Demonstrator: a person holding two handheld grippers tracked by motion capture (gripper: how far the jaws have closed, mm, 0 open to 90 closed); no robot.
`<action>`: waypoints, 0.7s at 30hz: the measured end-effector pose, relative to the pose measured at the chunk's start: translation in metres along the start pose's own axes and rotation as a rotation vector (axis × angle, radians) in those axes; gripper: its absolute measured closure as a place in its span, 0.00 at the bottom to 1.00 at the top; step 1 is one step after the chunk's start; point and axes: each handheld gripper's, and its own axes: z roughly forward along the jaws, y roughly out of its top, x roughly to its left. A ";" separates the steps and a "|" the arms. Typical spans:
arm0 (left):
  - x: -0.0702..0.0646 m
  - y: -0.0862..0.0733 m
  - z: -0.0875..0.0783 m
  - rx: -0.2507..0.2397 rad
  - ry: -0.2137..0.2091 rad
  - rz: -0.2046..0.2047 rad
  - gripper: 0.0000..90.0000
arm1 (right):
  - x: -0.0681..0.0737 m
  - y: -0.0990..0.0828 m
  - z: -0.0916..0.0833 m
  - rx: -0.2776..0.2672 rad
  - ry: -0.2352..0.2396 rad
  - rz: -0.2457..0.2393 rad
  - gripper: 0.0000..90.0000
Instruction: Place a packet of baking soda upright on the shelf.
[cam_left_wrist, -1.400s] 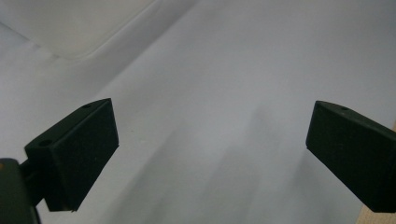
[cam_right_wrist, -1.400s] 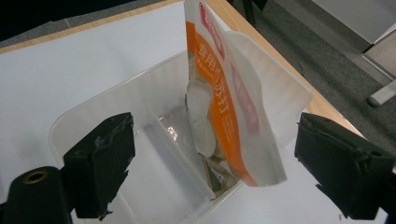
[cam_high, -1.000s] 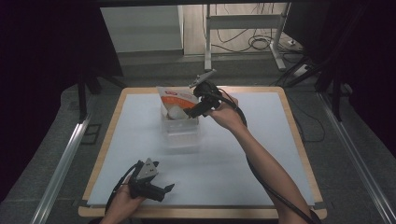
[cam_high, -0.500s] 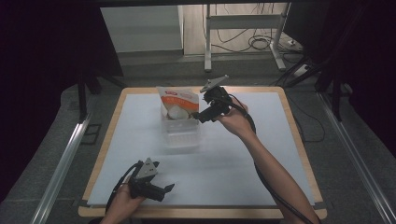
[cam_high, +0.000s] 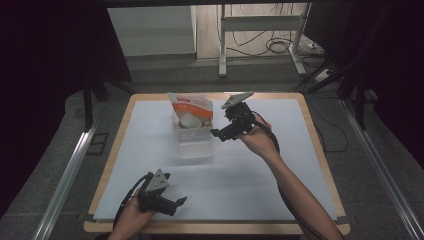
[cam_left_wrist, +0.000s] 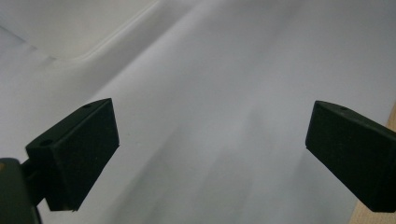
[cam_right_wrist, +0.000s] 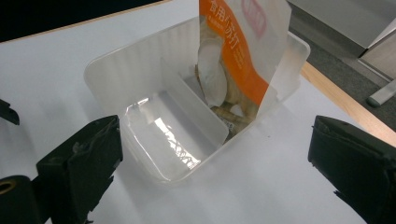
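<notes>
Two grippers are out: the left gripper (cam_high: 176, 201) rests low on the table (cam_high: 280, 210), jaws wide apart, holding nothing. Farther off, the right gripper (cam_high: 220, 134) has just been opening, with nothing between its jaws. It should back away slowly so it won't bump the bag (cam_right_wrist: 243, 51) standing in the far half of the clear box (cam_right_wrist: 140, 79), just beside it.

You face a wood-edged counter (cam_high: 320, 150) under a white sheet (cam_high: 260, 175), with dark grey floor (cam_high: 165, 75) around it, a metal stand (cam_high: 260, 30) and cables (cam_high: 280, 47) behind, darkness at both sides.
</notes>
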 end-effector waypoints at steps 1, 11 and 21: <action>0.000 0.000 0.000 0.001 0.000 0.000 0.03 | 0.001 -0.002 -0.001 -0.003 0.001 -0.001 0.03; 0.000 0.000 0.000 0.000 0.000 -0.002 0.03 | 0.009 -0.024 -0.008 -0.014 0.004 0.015 0.03; 0.000 0.000 0.001 0.006 0.000 -0.002 0.03 | 0.013 -0.051 -0.020 -0.022 -0.004 0.034 0.03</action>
